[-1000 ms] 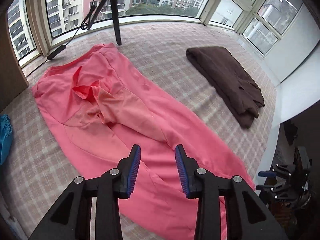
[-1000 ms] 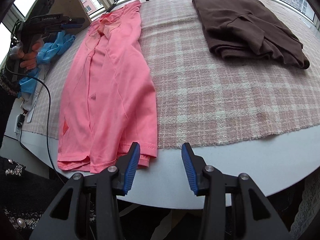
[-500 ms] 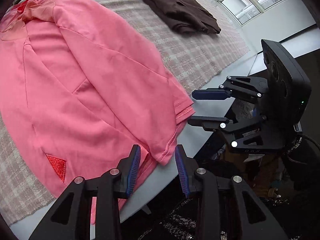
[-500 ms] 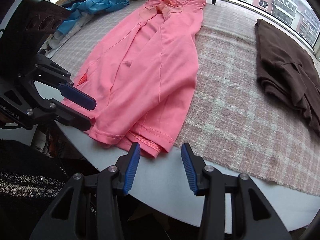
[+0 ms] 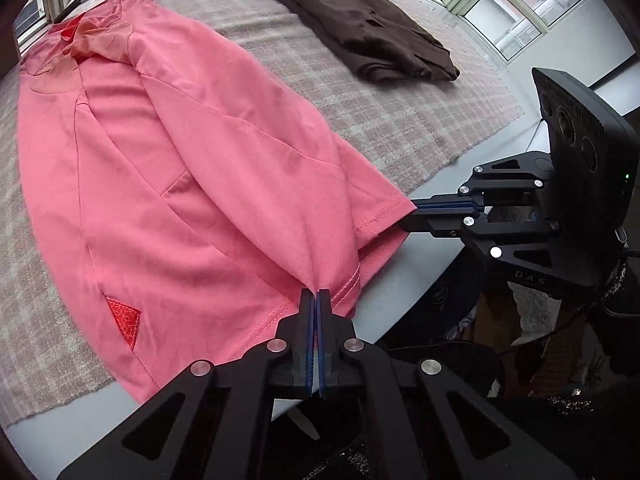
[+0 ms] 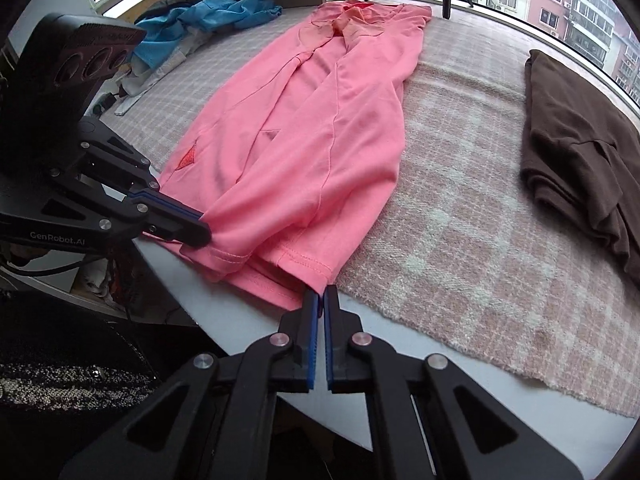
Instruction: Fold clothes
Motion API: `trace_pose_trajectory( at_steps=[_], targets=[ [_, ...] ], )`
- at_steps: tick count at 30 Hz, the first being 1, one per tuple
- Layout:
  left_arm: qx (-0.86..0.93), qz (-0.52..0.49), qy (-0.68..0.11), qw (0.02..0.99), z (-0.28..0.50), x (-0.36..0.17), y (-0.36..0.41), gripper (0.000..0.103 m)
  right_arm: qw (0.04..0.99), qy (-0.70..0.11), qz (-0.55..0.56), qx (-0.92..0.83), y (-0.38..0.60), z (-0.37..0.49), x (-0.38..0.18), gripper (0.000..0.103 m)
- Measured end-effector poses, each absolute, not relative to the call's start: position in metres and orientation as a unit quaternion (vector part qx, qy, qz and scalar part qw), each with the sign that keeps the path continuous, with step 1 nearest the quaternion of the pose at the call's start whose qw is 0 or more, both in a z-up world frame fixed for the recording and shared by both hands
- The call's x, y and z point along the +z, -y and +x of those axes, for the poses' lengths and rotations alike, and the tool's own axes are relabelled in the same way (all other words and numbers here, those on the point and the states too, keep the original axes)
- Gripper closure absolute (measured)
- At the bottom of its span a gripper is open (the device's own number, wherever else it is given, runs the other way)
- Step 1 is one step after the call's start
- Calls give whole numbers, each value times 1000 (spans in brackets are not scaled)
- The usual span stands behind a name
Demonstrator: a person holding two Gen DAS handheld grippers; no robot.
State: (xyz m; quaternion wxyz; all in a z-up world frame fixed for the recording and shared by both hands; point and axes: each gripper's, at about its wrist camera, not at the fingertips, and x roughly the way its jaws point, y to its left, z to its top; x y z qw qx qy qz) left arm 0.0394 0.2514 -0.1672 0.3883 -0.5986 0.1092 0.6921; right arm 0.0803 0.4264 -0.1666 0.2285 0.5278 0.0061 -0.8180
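On the far left a heap of blue clothes is lying at the table's edge, not yet dealt with. Next to it the pink shirt is stretching lengthwise over the checked blanket, collar toward the windows and hem hanging just past the blanket's near edge onto the bare white table. Its sides are already lying folded in toward the middle, so it is sitting as a long narrow strip.

The left gripper is pinching the hem near its left part, its jaws having just been closing, and they are now pressing together with pink cloth bunching up between the blue pads. The right gripper is doing the same at the hem's right corner, its jaws having just been closing too and now clamping the stitched edge.

To the right, well apart from the shirt, a brown garment is lying already folded into a neat rectangle.

So one piece is looking finished, and the pink shirt is looking about halfway: the lengthwise folds are in, and the hem is probably waiting to be carried up toward the collar. The blue heap is looking like it is waiting after that.
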Motion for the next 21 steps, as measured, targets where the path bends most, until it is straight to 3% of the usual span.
trace_pose_trajectory(
  at_steps=[4,9,11,14,17,21],
  targets=[
    [696,-598,-128,377,48,-175,-253,102,231,53,524,-818,-450,90,-159,100],
    [681,-619,-149,361,50,-198,-265,99,208,22,570,-795,-446,91,-187,102],
    [682,-614,-131,374,49,-181,-260,85,199,16,573,-795,-451,90,-177,102],
    [708,-584,-123,378,40,-148,-246,75,203,47,537,-818,-463,78,-148,97],
    [736,-569,-121,345,-4,-142,-238,74,199,55,510,-835,-461,63,-139,87],
    [746,-577,-72,325,-78,-161,-244,76,215,72,505,-833,-442,46,-152,87]
  ],
)
